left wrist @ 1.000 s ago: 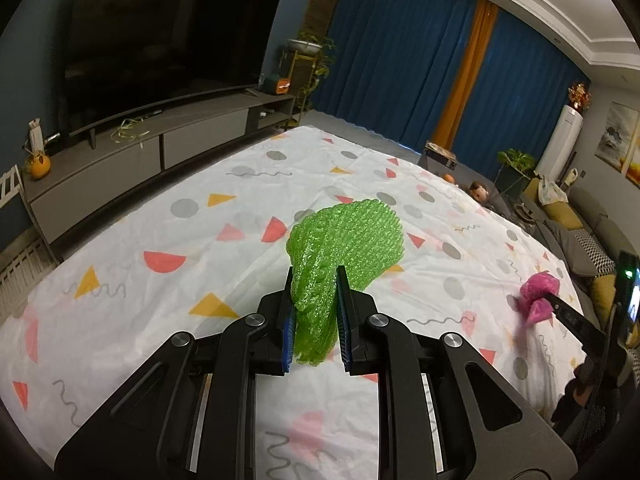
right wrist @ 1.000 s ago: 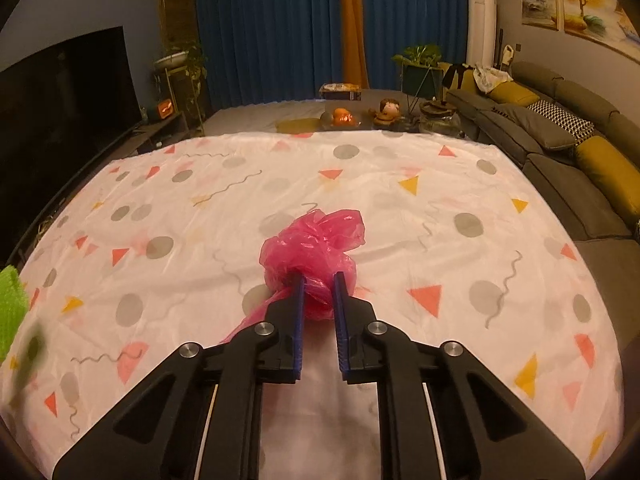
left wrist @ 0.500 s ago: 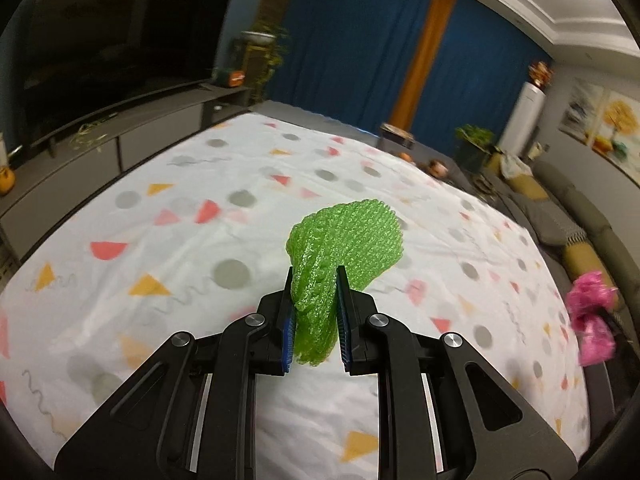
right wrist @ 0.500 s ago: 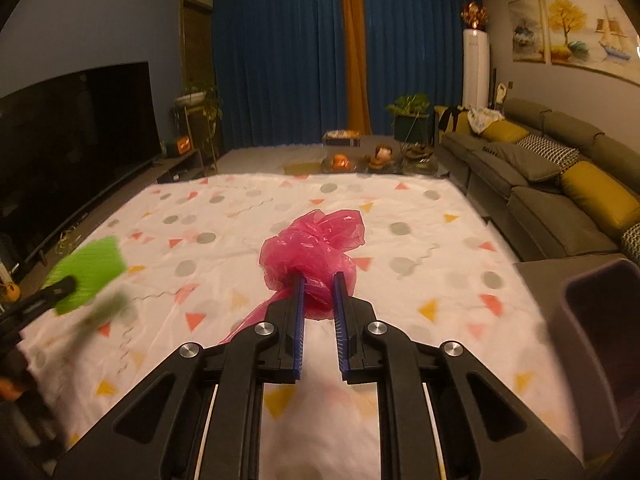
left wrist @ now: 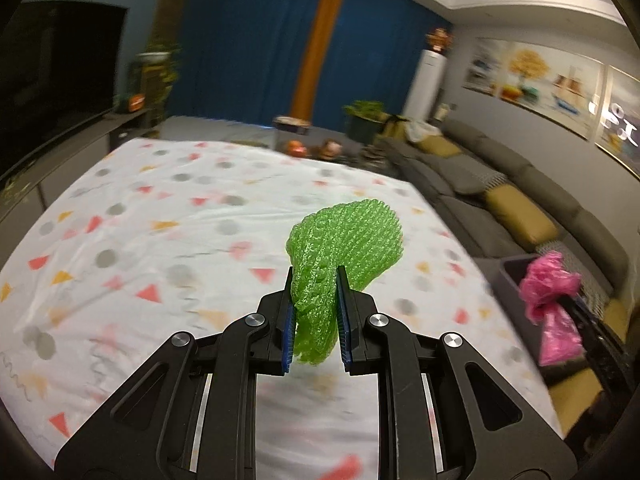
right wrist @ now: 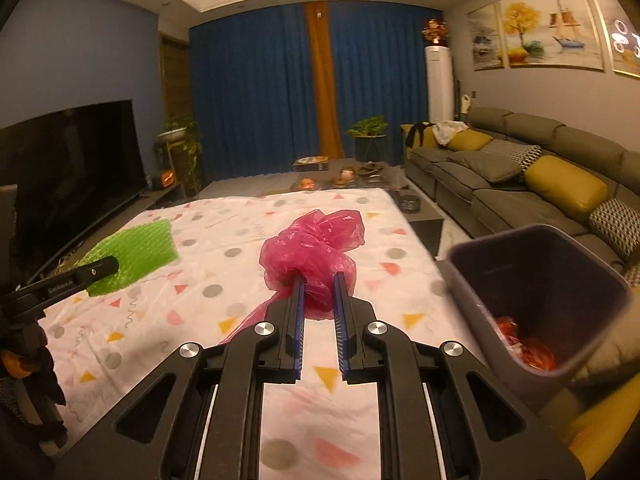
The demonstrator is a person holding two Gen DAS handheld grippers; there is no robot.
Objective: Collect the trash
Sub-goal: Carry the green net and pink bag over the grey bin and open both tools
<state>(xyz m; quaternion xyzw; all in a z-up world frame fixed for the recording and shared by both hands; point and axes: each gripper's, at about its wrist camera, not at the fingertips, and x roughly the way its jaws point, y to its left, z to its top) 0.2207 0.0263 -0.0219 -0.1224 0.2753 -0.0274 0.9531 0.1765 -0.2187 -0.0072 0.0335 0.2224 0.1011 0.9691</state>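
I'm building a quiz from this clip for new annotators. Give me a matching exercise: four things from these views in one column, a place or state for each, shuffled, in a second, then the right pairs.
Things
1. crumpled green foam net
2. crumpled pink plastic bag
3. dark grey plastic trash bin
4. yellow cushion

Places or states
A. lying on the grey sofa
B. clamped in the right gripper
C. open-topped, red scraps at its bottom
D. clamped in the left gripper

Pairs: 1-D, 2-B, 3-C, 4-A
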